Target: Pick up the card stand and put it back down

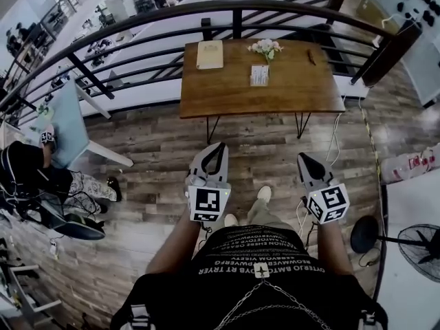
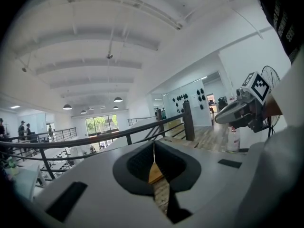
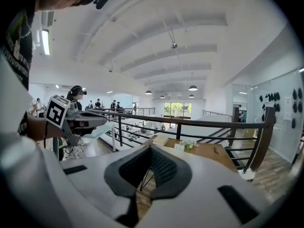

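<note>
The card stand (image 1: 259, 75) is a small white upright card on the wooden table (image 1: 227, 95), just in front of a bunch of pale flowers (image 1: 265, 47). In the right gripper view the card stand (image 3: 179, 147) shows small and far off on the table (image 3: 211, 152). Both grippers hang over the floor well short of the table, at waist height. My left gripper (image 1: 219, 147) is shut with nothing in it, its jaws meeting along a thin seam (image 2: 153, 148). My right gripper (image 1: 302, 158) is also shut and empty (image 3: 151, 152).
A tan notebook (image 1: 210, 54) and a dark pen (image 1: 311, 58) lie on the table. A black curved railing (image 1: 234, 9) runs behind it. A fan (image 1: 421, 247) stands at the right, a blue-topped table (image 1: 69, 119) and a seated person at the left. Wooden floor lies between me and the table.
</note>
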The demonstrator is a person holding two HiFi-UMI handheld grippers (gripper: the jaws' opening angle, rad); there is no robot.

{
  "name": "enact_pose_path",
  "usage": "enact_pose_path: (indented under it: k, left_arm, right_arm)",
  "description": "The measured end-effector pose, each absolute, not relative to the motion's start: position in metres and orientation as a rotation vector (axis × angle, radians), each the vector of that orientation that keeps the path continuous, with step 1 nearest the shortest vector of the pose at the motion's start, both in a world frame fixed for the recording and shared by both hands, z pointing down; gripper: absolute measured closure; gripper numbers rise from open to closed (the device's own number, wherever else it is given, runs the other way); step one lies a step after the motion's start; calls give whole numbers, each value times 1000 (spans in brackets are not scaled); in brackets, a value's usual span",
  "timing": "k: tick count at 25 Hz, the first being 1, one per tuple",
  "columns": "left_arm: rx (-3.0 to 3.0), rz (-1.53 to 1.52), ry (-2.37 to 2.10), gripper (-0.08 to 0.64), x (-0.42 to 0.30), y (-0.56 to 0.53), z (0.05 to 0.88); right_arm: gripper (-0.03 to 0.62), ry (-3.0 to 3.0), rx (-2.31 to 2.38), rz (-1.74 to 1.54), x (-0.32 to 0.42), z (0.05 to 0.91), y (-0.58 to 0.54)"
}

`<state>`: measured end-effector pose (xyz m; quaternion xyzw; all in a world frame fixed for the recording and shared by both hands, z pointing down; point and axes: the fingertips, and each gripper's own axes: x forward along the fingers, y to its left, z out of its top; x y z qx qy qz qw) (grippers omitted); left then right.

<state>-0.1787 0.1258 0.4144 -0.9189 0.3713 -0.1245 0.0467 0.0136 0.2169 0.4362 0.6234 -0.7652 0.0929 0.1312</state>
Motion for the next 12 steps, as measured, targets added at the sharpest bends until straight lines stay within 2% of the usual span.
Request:
enact_pose_path:
  k: [12]
  left_arm:
    - [-2820,-475,1130,531,-139,92,437]
  right_arm:
    - [578,-2258,1767,339,47,457,167]
